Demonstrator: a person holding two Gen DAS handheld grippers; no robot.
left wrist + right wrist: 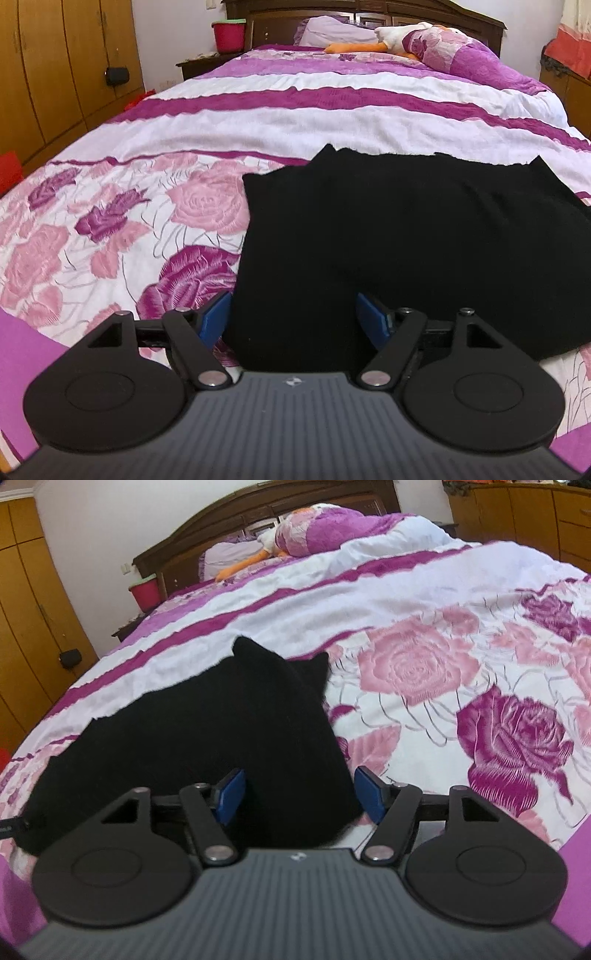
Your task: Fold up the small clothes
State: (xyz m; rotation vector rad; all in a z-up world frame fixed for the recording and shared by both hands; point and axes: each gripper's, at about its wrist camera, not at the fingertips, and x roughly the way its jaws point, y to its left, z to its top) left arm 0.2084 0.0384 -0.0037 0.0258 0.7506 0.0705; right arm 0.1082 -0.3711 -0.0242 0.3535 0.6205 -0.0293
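Both tools gaping, gripping nothing: left tool (pixel 293 321), right tool (pixel 299 794) straddle garment (pixel 388 229) near corners. Pinch both layers evenly before lifting.

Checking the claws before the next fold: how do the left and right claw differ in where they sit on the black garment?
The left claw straddles the black garment at its left edge, with flowered bedspread beside its left finger. The right claw straddles the garment's right edge, with bedspread beside its right finger. Both are open, blue pads apart, with cloth lying between them, not pinched.
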